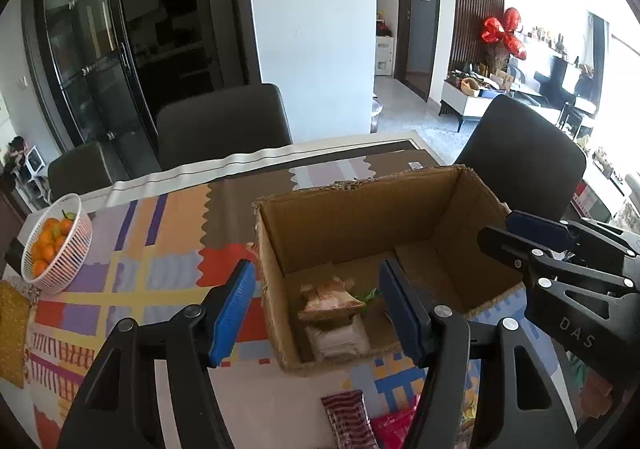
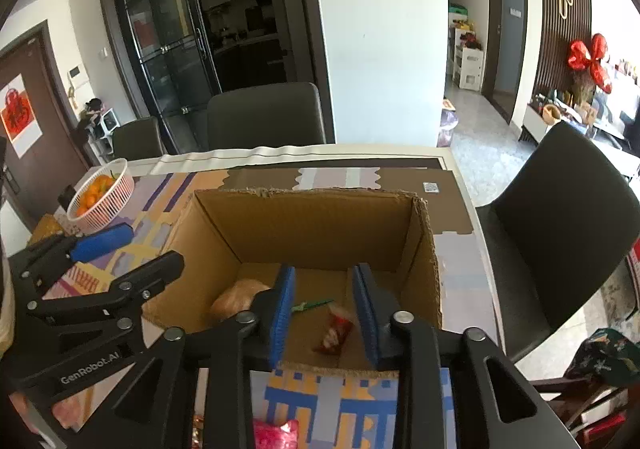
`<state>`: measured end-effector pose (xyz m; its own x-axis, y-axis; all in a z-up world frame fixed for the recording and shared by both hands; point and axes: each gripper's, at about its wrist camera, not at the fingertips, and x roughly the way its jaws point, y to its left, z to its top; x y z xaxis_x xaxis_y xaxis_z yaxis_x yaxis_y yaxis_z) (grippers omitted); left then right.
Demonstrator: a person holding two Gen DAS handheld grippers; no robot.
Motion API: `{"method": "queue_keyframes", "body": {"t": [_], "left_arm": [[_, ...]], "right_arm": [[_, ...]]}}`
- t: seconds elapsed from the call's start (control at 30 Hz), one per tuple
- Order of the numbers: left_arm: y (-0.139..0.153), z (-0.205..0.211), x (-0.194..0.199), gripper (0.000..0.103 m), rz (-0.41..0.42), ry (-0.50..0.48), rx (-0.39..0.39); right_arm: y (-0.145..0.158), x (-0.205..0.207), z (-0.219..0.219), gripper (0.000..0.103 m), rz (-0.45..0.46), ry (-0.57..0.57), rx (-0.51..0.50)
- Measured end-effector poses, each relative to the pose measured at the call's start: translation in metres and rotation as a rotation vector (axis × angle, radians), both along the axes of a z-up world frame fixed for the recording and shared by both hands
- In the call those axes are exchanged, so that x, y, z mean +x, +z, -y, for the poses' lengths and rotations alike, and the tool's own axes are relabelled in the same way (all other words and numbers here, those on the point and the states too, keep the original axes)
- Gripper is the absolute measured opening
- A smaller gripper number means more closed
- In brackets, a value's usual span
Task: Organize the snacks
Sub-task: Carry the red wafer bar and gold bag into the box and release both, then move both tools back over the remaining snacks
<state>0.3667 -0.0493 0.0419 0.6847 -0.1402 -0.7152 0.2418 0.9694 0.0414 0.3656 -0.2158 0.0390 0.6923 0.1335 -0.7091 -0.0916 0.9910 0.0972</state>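
Jaws of both grippers standing spread, gripping nothing — left gripper (image 1: 318, 313) and right gripper (image 2: 324, 313) hanging over the cardboard box (image 2: 430, 249). Lying below the right jaws, a red snack packet (image 2: 334, 331); waiting nearest the left jaws, behind them, striped packet (image 1: 346, 421) — outside the box.

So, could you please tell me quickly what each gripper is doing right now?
Left gripper: open, holding nothing, over the box.
Right gripper: open, holding nothing.
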Motion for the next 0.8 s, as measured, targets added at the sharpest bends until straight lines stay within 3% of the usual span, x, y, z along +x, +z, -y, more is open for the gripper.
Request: {"method": "queue_keyframes", "body": {"t": [0.37,0.8], "left_arm": [[0.020,-0.018,-0.059,0.067,0.058,0.005,-0.045],[0.026,-0.026,-0.128,0.070,0.089,-0.015,-0.042]], "right_arm": [[0.016,-0.057,-0.011,0.035,0.070,0.024,-0.038],[0.021,-0.122,-0.018,0.035,0.105,0.037,0.009]]}}
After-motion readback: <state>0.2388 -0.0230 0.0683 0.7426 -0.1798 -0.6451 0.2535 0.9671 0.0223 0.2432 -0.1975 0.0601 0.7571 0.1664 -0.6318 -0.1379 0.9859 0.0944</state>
